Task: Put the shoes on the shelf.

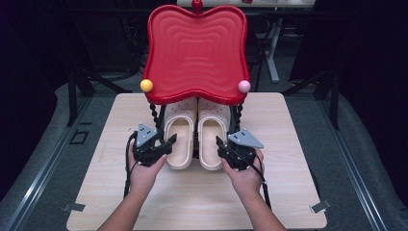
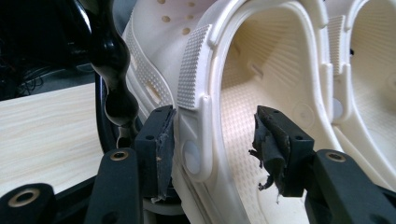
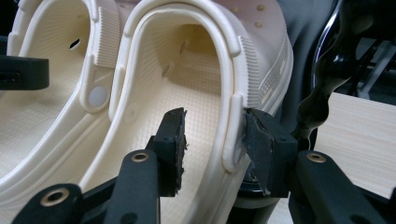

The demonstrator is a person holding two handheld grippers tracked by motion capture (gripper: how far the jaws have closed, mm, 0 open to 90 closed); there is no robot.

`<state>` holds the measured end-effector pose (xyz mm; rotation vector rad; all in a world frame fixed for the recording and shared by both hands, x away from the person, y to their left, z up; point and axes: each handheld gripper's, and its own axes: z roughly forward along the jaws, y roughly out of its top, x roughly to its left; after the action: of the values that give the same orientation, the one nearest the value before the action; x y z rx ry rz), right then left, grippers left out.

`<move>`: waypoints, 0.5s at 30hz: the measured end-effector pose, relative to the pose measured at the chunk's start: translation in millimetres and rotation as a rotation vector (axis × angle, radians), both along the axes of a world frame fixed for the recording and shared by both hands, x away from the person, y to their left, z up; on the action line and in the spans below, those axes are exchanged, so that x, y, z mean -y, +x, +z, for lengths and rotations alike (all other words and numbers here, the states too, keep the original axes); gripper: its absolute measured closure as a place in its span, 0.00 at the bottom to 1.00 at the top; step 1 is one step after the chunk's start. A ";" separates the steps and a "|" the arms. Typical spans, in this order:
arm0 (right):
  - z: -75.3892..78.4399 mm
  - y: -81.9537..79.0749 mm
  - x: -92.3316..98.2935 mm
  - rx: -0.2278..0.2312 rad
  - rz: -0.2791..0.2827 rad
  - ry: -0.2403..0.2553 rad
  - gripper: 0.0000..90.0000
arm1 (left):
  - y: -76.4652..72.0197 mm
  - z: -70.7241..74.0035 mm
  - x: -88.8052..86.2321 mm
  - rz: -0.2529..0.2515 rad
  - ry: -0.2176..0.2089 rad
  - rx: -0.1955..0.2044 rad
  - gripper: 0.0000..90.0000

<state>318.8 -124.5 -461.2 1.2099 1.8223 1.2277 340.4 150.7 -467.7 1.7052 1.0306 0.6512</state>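
Bench [image 1: 110,192]: light wood-grain top, rectangular, dark surroundings.
Rack [image 1: 196,53]: glossy red plastic tray w/ wavy rim and ripple pattern, carried on twisted black posts [image 1: 154,114]; yellow ball [image 1: 146,85] at its near-left corner, pink ball [image 1: 244,86] at near-right, red knob at the far edge. Tray overhangs the toe ends of the shoes.
Shoes: pair of cream foam clogs, side by side under the tray, heels toward the person. Left clog [image 1: 180,137], right clog [image 1: 211,137]; the two touch or nearly touch along inner sides.
Left gripper [image 1: 166,143]: black, grey three-cornered plate on top, held in left hand [image 1: 144,173]. Fingers apart, straddling outer side wall of left clog [image 2: 201,116] by the strap rivet; outer finger [image 2: 156,144] against the wall, inner finger [image 2: 275,149] inside the shoe, clear of the wall.
Right gripper [image 1: 222,145]: same build, in right hand [image 1: 248,178]. Fingers apart, straddling outer wall of right clog [image 3: 205,116]; outer finger [image 3: 264,149] touching the wall, inner finger [image 3: 173,144] inside, w/ a gap.
Pads: frayed on both grippers.
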 end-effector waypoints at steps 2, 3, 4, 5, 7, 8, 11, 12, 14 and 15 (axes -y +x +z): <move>-1.7 -0.3 1.2 0.000 -0.004 -0.012 0.65 | -2.7 1.2 -0.9 -0.004 -0.002 0.002 0.53; -2.7 -0.4 1.4 -0.001 -0.004 -0.004 0.65 | -3.9 1.6 -1.5 -0.005 -0.001 0.006 0.53; -2.9 -1.3 2.2 -0.005 0.001 -0.003 0.65 | -5.4 2.3 -2.4 -0.009 -0.002 0.005 0.53; -3.1 -2.4 2.5 -0.004 0.002 -0.003 0.64 | -6.5 2.7 -2.5 -0.010 -0.005 0.003 0.53; -3.8 -3.3 2.7 -0.001 0.004 -0.005 0.64 | -10.1 3.4 -3.1 -0.016 -0.006 0.004 0.53; -4.2 -4.0 2.9 0.001 0.003 -0.004 0.64 | -11.9 3.6 -3.2 -0.020 -0.008 0.008 0.53; -4.7 -5.8 4.9 -0.002 0.003 -0.006 0.64 | -17.8 4.5 -4.8 -0.028 -0.003 0.016 0.52; -4.7 -6.4 5.3 0.002 0.004 -0.001 0.63 | -20.5 4.8 -6.2 -0.031 0.001 0.017 0.52; -3.0 -10.4 7.1 0.009 0.009 -0.001 0.63 | -25.1 5.3 -9.2 -0.037 0.003 0.016 0.52; -1.7 -12.9 8.1 0.011 0.012 -0.004 0.63 | -27.6 5.4 -11.0 -0.037 0.000 0.017 0.52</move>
<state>305.9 -132.6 -462.9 1.1897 1.8256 1.2343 312.8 161.8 -462.2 1.7120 0.9847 0.6403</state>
